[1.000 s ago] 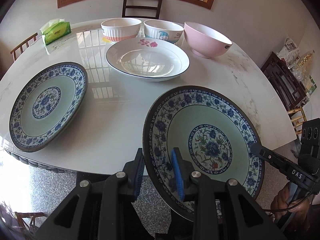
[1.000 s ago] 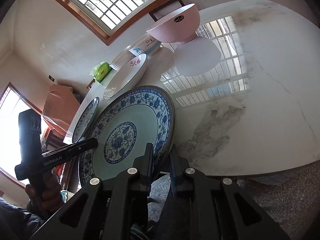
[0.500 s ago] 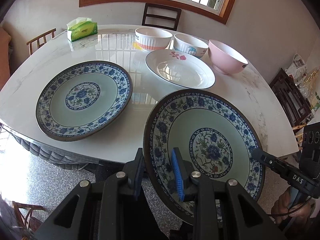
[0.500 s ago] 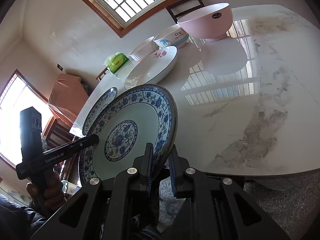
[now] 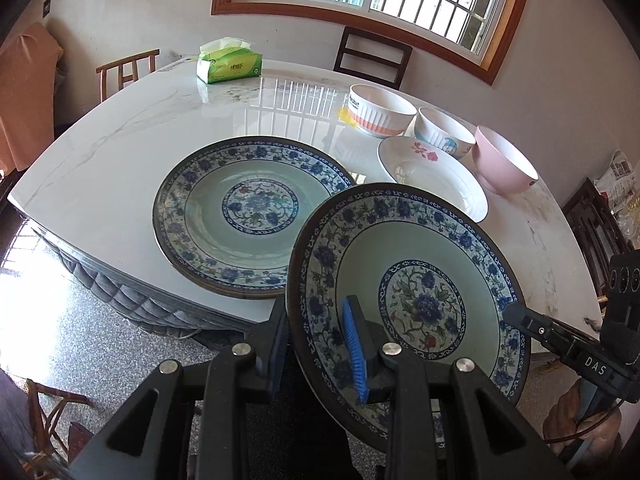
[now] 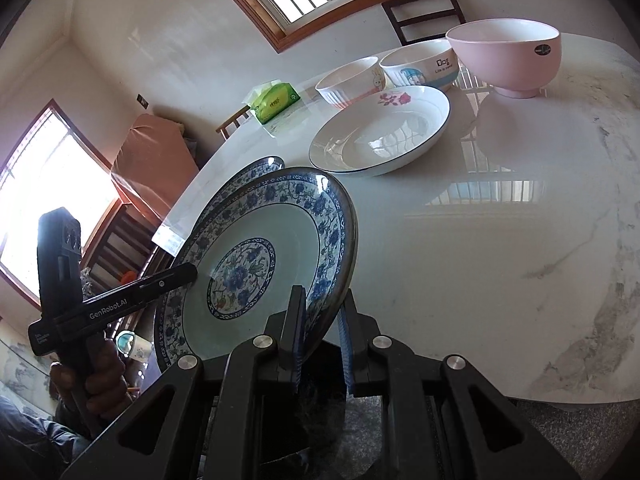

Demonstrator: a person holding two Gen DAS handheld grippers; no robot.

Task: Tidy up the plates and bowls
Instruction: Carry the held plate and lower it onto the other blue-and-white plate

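A blue-and-white patterned plate (image 5: 420, 300) hangs tilted in the air off the table's near edge, held from both sides. My left gripper (image 5: 316, 316) is shut on its left rim. My right gripper (image 6: 322, 304) is shut on the opposite rim of the same plate (image 6: 260, 256). A matching patterned plate (image 5: 248, 216) lies flat on the marble table (image 5: 120, 152), just left of and beyond the held one. Further right stand a white flowered plate (image 5: 436, 176), a striped bowl (image 5: 380, 114), a cartoon bowl (image 5: 442, 132) and a pink bowl (image 5: 504, 168).
A green tissue pack (image 5: 228, 64) sits at the table's far side. Wooden chairs (image 5: 372, 60) stand around the table under a window. A dark cabinet (image 5: 596, 228) is at the right. Each handle is gripped by a person's hand (image 6: 92, 376).
Both grippers have carried the held plate leftwards along the table's edge. The matching plate on the table now lies close beside it instead of far to the left. Both grips are unchanged.
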